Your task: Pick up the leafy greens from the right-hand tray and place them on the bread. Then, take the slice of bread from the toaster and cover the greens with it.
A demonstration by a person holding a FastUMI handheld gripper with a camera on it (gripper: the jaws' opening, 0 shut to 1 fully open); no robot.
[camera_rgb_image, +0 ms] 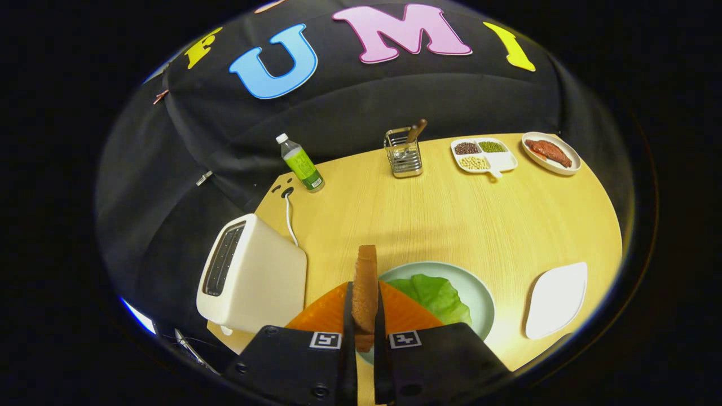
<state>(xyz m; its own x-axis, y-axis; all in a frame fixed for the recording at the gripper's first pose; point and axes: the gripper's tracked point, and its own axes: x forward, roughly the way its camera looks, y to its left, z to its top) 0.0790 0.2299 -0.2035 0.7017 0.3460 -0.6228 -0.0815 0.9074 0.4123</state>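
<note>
A boxy cream toaster (252, 282) with rounded corners and a dark slot stands at the left edge of the pale wood-grain table (451, 220), its white cord (290, 221) running back toward a clear plastic bottle (300, 163) with a green label. Right of the toaster, the gripper (364, 316) is closed on 1 slice of bread (365, 287), brown and rough-crusted, held upright on edge with both fingers pressing its flat faces. Beneath and just ahead of the fingers sits a round pale-green plate (476, 293) carrying crinkled leafy greens (437, 296). Far back stand a wire utensil holder (403, 153), a white 3-compartment dish (484, 155) of beans and an oval dish (551, 152) with reddish meat. Nearer, at the right, lies a smooth white leaf-shaped tray (555, 300).
</note>
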